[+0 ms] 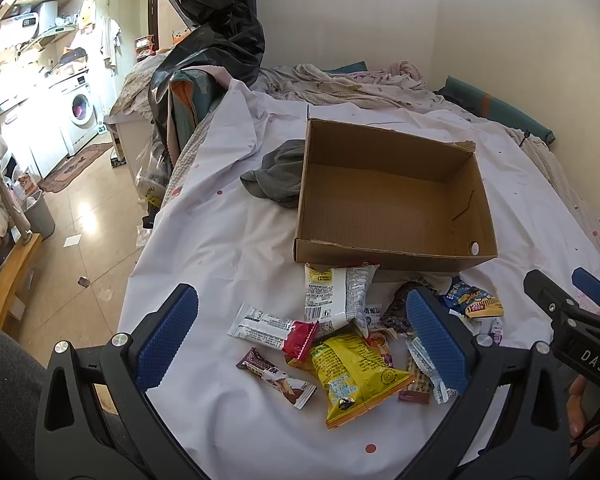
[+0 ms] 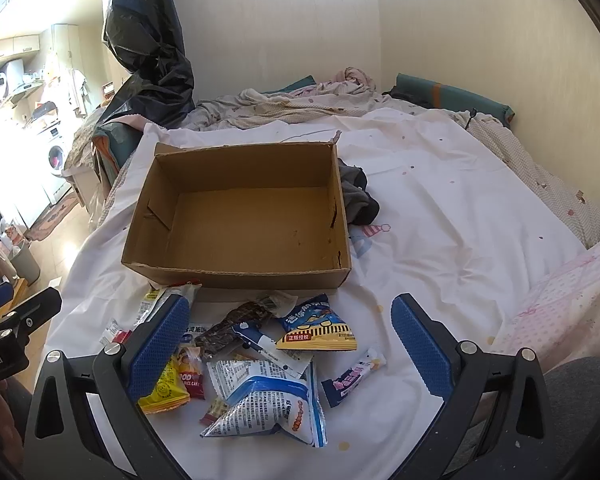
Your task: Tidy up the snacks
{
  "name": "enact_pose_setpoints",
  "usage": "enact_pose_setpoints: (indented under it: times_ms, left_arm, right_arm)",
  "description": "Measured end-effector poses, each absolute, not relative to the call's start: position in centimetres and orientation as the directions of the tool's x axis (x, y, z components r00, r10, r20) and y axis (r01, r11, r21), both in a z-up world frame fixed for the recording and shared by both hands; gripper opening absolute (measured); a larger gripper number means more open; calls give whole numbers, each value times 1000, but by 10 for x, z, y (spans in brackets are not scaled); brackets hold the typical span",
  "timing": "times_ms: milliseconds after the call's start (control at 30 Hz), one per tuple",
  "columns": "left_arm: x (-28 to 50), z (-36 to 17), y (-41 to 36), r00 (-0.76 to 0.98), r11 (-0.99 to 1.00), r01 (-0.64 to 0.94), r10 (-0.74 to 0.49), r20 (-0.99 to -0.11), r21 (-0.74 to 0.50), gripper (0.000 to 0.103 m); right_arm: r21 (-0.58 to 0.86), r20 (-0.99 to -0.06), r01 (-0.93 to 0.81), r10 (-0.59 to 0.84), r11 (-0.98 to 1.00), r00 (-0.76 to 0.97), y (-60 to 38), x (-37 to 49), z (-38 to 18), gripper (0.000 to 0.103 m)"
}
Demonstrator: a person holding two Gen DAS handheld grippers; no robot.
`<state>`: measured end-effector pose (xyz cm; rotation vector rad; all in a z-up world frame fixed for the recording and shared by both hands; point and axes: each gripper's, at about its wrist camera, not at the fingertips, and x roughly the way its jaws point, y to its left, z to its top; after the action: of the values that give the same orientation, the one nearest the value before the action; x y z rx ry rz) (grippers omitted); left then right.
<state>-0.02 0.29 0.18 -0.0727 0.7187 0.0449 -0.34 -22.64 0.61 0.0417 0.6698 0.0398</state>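
An open brown cardboard box (image 1: 392,200) sits on a white bed sheet with small coloured dots (image 1: 228,240). The box has nothing in it. Its long side runs left to right across the bed, and its open top faces up. A crumpled grey cloth (image 1: 278,176) lies touching one short end of the box.

Just in front of the box, on the near side, is a heap of snack packets. A shiny yellow bag (image 1: 356,376) lies with its long side pointing from the box toward the camera in the left wrist view. A white bar wrapper with a red end (image 1: 272,330) lies slanted beside it, red end toward the yellow bag. A brown bar wrapper (image 1: 278,376) lies slanted too, just below that one. A blue and yellow bag (image 2: 318,326) sits close to the box. A white bag with a blue band (image 2: 268,404) lies nearest the right camera. A small purple bar (image 2: 354,376) lies slanted, a little apart from the heap.

The left gripper (image 1: 302,340) hangs over the heap with its blue pads spread wide, holding nothing. The right gripper (image 2: 290,354) does the same, wide apart and holding nothing.
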Motion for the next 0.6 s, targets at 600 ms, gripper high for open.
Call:
enact_pose_setpoints:
  times_ms: [600]
  left_arm:
    - [-1, 3, 3, 752, 996, -67, 17, -659, -51, 103]
  right_arm:
    - [54, -622, -23, 52, 998, 782, -225, -2, 4, 103]
